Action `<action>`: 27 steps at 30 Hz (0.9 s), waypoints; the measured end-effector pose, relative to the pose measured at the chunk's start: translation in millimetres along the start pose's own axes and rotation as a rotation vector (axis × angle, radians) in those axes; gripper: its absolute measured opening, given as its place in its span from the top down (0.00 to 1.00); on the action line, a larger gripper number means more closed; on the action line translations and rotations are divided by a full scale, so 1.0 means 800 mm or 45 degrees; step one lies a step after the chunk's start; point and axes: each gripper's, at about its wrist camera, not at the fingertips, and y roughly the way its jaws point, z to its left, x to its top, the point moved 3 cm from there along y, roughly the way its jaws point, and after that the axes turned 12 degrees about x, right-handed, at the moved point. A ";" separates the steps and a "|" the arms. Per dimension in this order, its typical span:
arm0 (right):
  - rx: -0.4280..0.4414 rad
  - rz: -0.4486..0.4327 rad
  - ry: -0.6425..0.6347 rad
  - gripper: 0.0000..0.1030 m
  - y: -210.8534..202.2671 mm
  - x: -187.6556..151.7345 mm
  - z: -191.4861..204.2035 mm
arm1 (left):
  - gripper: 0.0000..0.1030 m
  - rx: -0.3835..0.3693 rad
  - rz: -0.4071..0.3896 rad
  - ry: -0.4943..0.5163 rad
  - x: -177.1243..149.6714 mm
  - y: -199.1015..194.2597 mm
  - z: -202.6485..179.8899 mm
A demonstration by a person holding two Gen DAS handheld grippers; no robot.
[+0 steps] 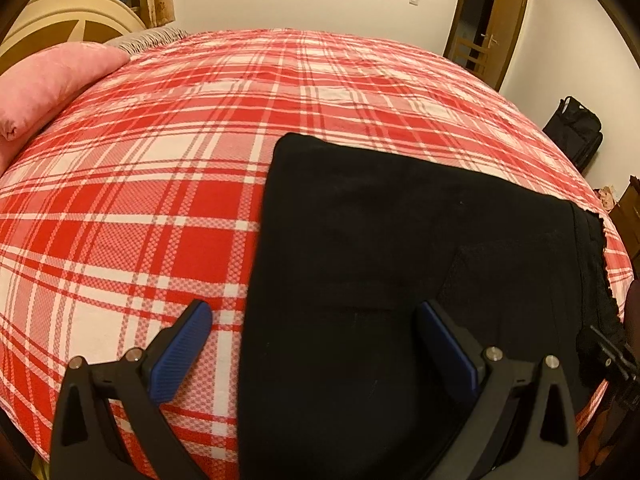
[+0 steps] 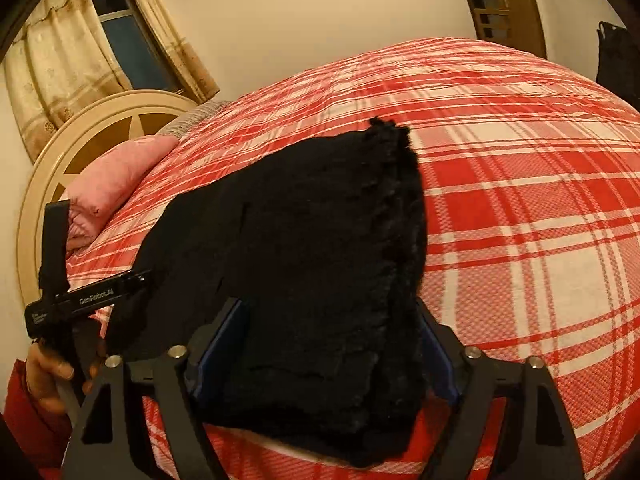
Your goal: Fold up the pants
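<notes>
Black pants (image 1: 400, 248) lie folded on the red plaid bed (image 1: 160, 184), near its front right edge. My left gripper (image 1: 316, 348) is open over the pants' left edge; its left finger (image 1: 188, 344) is over the bedspread, its right finger (image 1: 448, 352) over the fabric. In the right wrist view the pants (image 2: 304, 248) show a frayed hem end (image 2: 396, 136) at the far side. My right gripper (image 2: 332, 344) is open with the near end of the pants lying between its spread fingers. The left gripper's body (image 2: 76, 300) shows at the left, held by a hand.
A pink pillow (image 1: 48, 84) and a round cream headboard (image 1: 68, 20) are at the bed's far left. A black bag (image 1: 576, 128) stands on the floor at the right, by a wooden door (image 1: 488, 16). A curtained window (image 2: 120, 28) is behind the headboard.
</notes>
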 end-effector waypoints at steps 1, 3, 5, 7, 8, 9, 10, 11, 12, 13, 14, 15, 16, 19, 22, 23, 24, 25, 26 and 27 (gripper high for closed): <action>0.002 0.002 0.008 0.35 0.000 0.000 -0.001 | 0.00 -0.004 0.012 0.001 0.001 0.000 0.000; 0.003 0.006 0.028 0.42 -0.002 0.000 -0.004 | 0.00 -0.017 0.043 -0.002 0.002 0.000 0.000; 0.016 0.001 0.050 0.45 -0.003 0.000 -0.006 | 0.00 -0.030 0.061 -0.001 0.002 0.000 0.001; 0.000 0.004 0.037 0.46 -0.003 0.000 -0.005 | 0.00 -0.034 0.063 0.008 0.001 -0.001 0.000; -0.019 0.009 0.016 0.47 -0.002 -0.001 -0.001 | 0.01 -0.035 0.060 0.007 0.001 -0.002 0.000; -0.040 0.016 -0.009 0.49 -0.001 -0.001 0.003 | 0.07 -0.035 0.057 0.002 0.000 -0.003 0.000; -0.053 0.020 -0.026 0.51 0.000 -0.001 0.006 | 0.11 -0.031 0.053 -0.001 0.000 -0.005 0.001; -0.067 0.023 -0.048 0.52 0.001 -0.001 0.010 | 0.19 -0.029 0.047 0.003 -0.001 -0.008 0.001; -0.077 0.024 -0.064 0.54 0.001 -0.001 0.013 | 0.29 -0.044 0.041 0.008 -0.001 -0.010 0.000; -0.086 0.022 -0.080 0.54 0.000 -0.001 0.016 | 0.34 -0.065 0.034 0.012 -0.002 -0.013 -0.001; -0.090 0.022 -0.091 0.55 0.000 -0.001 0.017 | 0.39 -0.060 0.026 0.011 -0.002 -0.016 -0.001; -0.090 0.021 -0.092 0.55 0.000 -0.001 0.017 | 0.40 -0.059 0.026 0.005 -0.002 -0.016 -0.001; -0.082 0.021 -0.083 0.54 -0.001 -0.001 0.015 | 0.40 -0.064 0.025 -0.003 -0.001 -0.016 0.000; -0.038 0.012 -0.007 0.52 -0.002 -0.001 0.005 | 0.39 -0.083 0.027 -0.035 -0.001 -0.014 0.003; -0.006 0.001 0.037 0.49 -0.002 -0.001 -0.002 | 0.25 -0.102 0.044 -0.043 0.001 -0.010 0.000; -0.009 0.001 0.030 0.49 -0.001 -0.001 -0.002 | 0.20 -0.102 0.051 -0.032 0.003 -0.009 -0.005; -0.014 0.000 0.024 0.49 0.000 -0.001 -0.001 | 0.15 -0.092 0.055 -0.024 0.004 -0.007 -0.009; -0.018 -0.001 0.019 0.49 0.000 -0.002 -0.001 | 0.14 -0.086 0.058 -0.018 0.005 -0.006 -0.013; -0.023 -0.001 0.011 0.50 0.000 -0.002 0.000 | 0.13 -0.071 0.055 -0.016 0.005 -0.006 -0.016; -0.031 0.003 0.000 0.51 0.001 -0.003 0.002 | 0.15 -0.056 0.046 -0.014 0.005 -0.006 -0.018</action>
